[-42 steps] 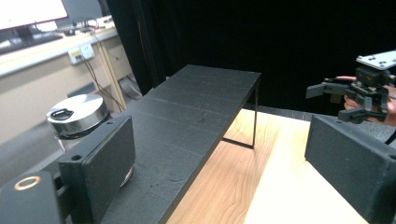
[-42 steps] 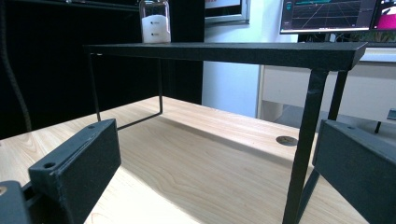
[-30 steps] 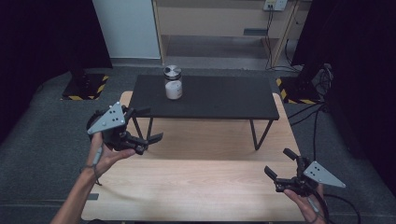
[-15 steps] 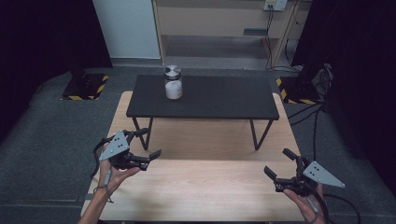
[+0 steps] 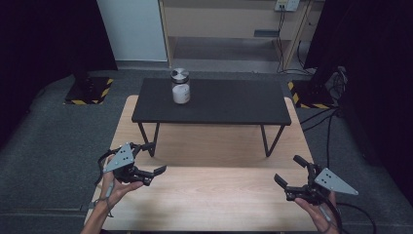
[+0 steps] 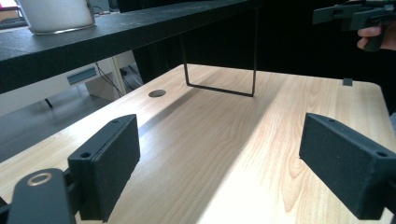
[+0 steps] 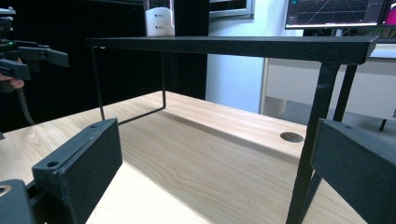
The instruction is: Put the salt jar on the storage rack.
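A white jar (image 5: 180,87) with a metal lid stands on the left part of a low black shelf (image 5: 219,100), which sits on a wooden table (image 5: 209,195). My left gripper (image 5: 155,157) is held open above the table's near left, its jaws (image 6: 229,168) wide apart with nothing between them. My right gripper (image 5: 288,169) is open above the near right, also with nothing in its jaws (image 7: 219,172). The jar (image 6: 56,14) shows on the shelf top, far from both grippers, and again as the jar (image 7: 159,18).
The shelf's thin black legs (image 7: 308,158) stand on the wooden top, and a cable hole (image 6: 157,93) lies beneath the shelf. Striped floor plates (image 5: 90,90), cables (image 5: 331,112) and a wooden cabinet (image 5: 229,24) lie beyond the table. A monitor (image 7: 336,11) is behind.
My left gripper has dropped and come back toward the near edge, away from the shelf's left leg. The right gripper has stayed put.
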`<state>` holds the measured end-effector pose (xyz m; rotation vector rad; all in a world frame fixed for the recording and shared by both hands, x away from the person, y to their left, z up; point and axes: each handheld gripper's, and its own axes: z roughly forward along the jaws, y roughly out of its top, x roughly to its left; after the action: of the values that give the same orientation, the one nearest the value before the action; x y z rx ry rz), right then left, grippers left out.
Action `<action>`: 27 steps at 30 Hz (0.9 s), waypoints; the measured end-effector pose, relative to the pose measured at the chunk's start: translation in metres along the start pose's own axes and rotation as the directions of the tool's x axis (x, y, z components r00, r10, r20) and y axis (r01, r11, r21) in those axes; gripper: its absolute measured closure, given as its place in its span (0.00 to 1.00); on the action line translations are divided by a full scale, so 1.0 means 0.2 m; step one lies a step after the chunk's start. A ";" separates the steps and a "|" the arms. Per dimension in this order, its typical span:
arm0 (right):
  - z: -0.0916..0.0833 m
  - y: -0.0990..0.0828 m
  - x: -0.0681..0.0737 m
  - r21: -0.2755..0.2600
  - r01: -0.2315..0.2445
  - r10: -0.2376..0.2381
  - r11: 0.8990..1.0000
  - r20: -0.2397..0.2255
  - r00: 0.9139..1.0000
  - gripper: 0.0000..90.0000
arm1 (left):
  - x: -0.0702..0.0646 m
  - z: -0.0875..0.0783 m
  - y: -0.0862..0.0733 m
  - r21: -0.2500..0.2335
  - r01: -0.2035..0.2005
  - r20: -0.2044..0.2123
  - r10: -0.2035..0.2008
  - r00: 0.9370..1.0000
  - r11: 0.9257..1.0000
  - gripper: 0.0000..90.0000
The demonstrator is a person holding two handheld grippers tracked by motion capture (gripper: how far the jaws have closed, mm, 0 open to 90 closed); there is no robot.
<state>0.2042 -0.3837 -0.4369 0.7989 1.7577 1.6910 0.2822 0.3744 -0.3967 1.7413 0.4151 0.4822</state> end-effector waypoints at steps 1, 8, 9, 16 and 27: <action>0.00 0.00 0.00 0.001 0.001 -0.001 1.000 -0.003 1.000 0.02 | 0.00 0.00 0.00 -0.009 0.005 -0.002 -0.005 1.000 1.000 0.12; 0.01 0.00 0.00 0.008 0.004 -0.004 1.000 -0.011 1.000 0.02 | 0.00 -0.01 -0.02 -0.012 0.030 -0.018 -0.030 0.999 0.999 0.12; 0.01 0.00 0.00 0.009 0.005 -0.005 1.000 -0.011 1.000 0.02 | 0.00 -0.01 -0.02 -0.015 0.034 -0.019 -0.034 0.999 0.999 0.12; 0.01 0.00 0.00 0.009 0.006 -0.006 1.000 -0.011 1.000 0.02 | 0.00 -0.03 -0.04 -0.039 0.066 -0.029 -0.068 0.997 0.997 0.12; 0.01 0.00 0.00 0.011 0.005 -0.005 1.000 -0.014 1.000 0.03 | 0.00 -0.03 -0.04 -0.036 0.070 -0.032 -0.072 0.997 0.997 0.12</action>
<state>0.2055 -0.3822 -0.4363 0.7888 1.7779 1.6892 0.2798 0.3809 -0.4034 1.6814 0.4881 0.4654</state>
